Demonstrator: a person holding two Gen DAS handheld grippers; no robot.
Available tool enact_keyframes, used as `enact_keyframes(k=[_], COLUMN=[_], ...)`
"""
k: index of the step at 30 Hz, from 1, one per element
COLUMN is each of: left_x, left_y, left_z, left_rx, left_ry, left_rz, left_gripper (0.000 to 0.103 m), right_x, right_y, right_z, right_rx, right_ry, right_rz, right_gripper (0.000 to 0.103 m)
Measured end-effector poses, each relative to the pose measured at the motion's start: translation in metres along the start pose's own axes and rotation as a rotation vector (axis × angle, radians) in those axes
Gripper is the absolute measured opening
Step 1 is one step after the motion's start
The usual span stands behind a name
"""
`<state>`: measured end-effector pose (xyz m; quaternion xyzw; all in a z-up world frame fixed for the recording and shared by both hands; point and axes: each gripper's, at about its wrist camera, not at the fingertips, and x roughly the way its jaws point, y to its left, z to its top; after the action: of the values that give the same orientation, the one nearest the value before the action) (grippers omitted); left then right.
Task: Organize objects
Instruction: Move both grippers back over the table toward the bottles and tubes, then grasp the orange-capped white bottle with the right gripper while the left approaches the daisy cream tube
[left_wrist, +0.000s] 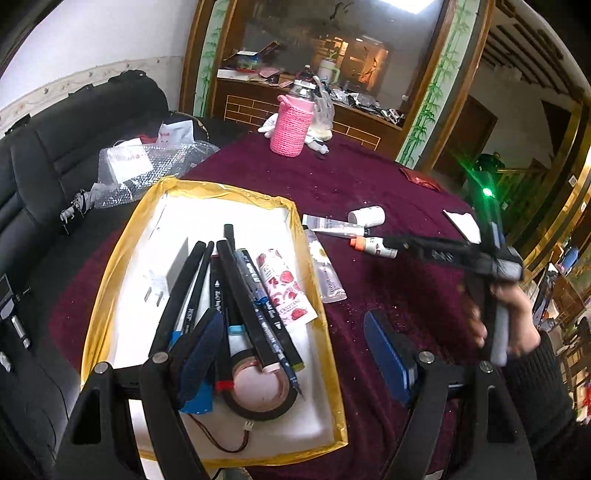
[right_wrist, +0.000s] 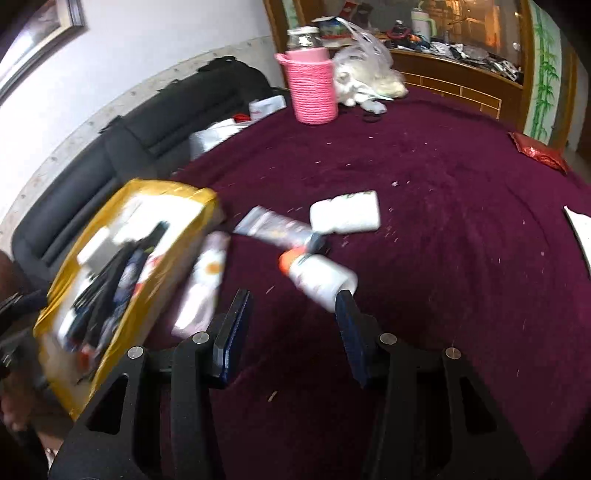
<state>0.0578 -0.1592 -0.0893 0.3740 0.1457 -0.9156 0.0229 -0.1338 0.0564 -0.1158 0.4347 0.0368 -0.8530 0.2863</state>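
Note:
A yellow-rimmed tray (left_wrist: 229, 190) holds several pens (left_wrist: 240, 280), a black tape roll (left_wrist: 258, 402), a strawberry-print tube (left_wrist: 284, 288) and a white plug. My left gripper (left_wrist: 295, 354) hangs open over its right edge with nothing between the fingers. To the right on the maroon cloth lie a daisy-print tube (left_wrist: 327, 273), a grey tube (left_wrist: 332, 224), a white jar (right_wrist: 345, 214) and a white bottle with an orange cap (right_wrist: 317, 275). My right gripper (right_wrist: 291, 332) is open just short of that bottle, and its right finger (right_wrist: 347, 314) is near the bottle's base.
A bottle in a pink knitted sleeve (right_wrist: 312, 86) and a plastic bag stand at the table's far side. A black sofa (left_wrist: 55, 155) with bubble wrap lies left. A red packet (right_wrist: 539, 153) and white paper (left_wrist: 463, 221) sit at the right. A person's hand (left_wrist: 517, 317) holds the right gripper.

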Motion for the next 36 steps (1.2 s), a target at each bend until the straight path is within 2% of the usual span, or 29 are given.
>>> enact_keyframes(k=[3,6,9,11,13,14,20,24,27,29,32,36], left_x=[0.000,0.002,0.003,0.006,0.010,0.011,0.020,0.042,0.070,0.088,0.114,0.143], left_y=[0.007,0.009,0.006,0.003,-0.002,-0.005,-0.029,-0.051,-0.077,-0.088,-0.094,-0.089], left_z=[-0.001,-0.001,-0.001,0.001,0.002,0.003,0.012,0.025,0.043,0.053,0.065,0.073], left_rx=[-0.022,-0.026,-0.009,-0.004,-0.001,-0.001,0.015,0.014,0.059,0.066,0.052,0.037], left_ry=[0.005,0.015,0.018,0.023,0.032,0.036,0.073,0.112,0.144,0.165,0.203,0.248], left_rz=[0.004,-0.003,0.005,0.005,0.004,0.002,-0.039,-0.068,-0.053,-0.056,0.005,0.129], left_gripper=[0.079,0.079,0.079,0.079,0.079,0.079,0.079,0.079,0.078,0.078,0.077,0.077], right_x=[0.016,0.041,0.049,0.047,0.045,0.044,0.026,0.011,0.003,0.005,0.003,0.005], right_y=[0.001,-0.001,0.002,0.008,0.014,0.016,0.015,0.001,-0.017,-0.028,-0.037,-0.048], right_z=[0.017,0.025,0.019,0.013,0.007,0.006,-0.008,-0.021,-0.030,-0.030,-0.032,-0.035], right_rx=[-0.050,-0.104,-0.119,-0.137,-0.145,-0.141,-0.070,-0.019,0.027,0.087,0.138,0.208], right_ry=[0.011,0.089,0.125,0.123,0.119,0.119,0.122,0.101,0.060,0.064,0.064,0.080], right_rz=[-0.033,-0.045,-0.005,-0.016,-0.031,-0.039,-0.071,-0.098,-0.072,-0.049,-0.036,-0.002], right_gripper=[0.047,0.047,0.047,0.047,0.040,0.030,0.029,0.029,0.029,0.029,0.029,0.029])
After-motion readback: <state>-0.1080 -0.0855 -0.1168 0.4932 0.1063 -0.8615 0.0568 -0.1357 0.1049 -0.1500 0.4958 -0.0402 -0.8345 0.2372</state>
